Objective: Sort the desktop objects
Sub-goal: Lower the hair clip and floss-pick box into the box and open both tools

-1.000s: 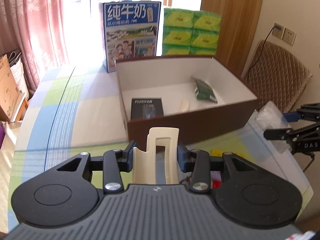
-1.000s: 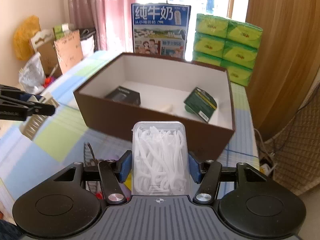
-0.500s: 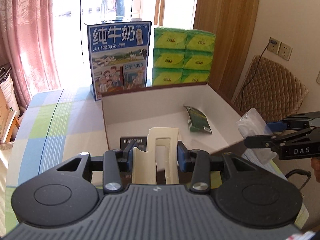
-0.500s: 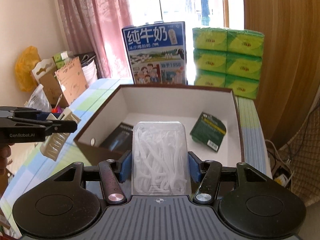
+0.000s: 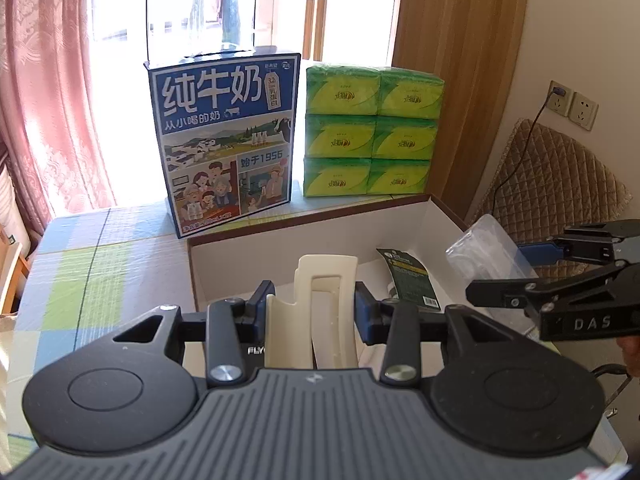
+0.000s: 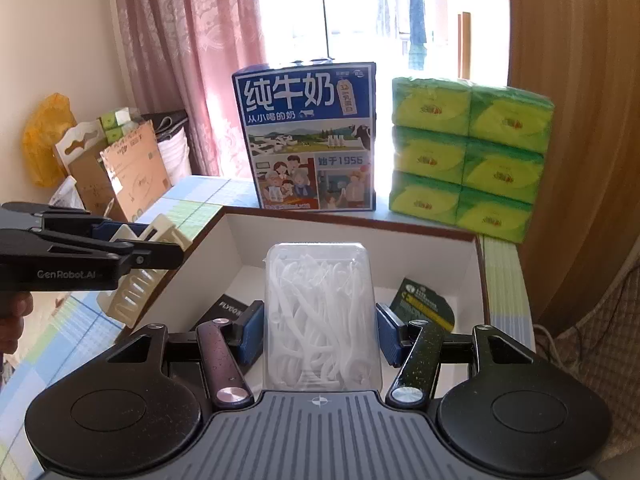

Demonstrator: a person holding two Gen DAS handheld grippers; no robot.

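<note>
My left gripper (image 5: 316,312) is shut on a cream plastic hair claw clip (image 5: 320,304), held above the near left part of the brown box (image 5: 240,236). My right gripper (image 6: 318,330) is shut on a clear box of white floss picks (image 6: 320,316), also over the brown box (image 6: 352,218). Inside the box lie a dark green packet (image 6: 426,306) and a black FLYCO pack (image 6: 230,308). From the right wrist view, the left gripper (image 6: 140,256) and its clip (image 6: 136,288) hang at the left. The right gripper (image 5: 520,276) shows at the right of the left wrist view.
Behind the box stand a blue milk carton case (image 5: 228,148) and a stack of green tissue packs (image 5: 372,136). A checked cloth (image 5: 92,264) covers the table. Cardboard boxes (image 6: 120,172) and a pink curtain (image 6: 192,60) are at the left, a quilted chair (image 5: 556,184) at the right.
Both grippers have risen and moved forward over the brown box, still holding their objects. The box now lies lower and closer in both views.
</note>
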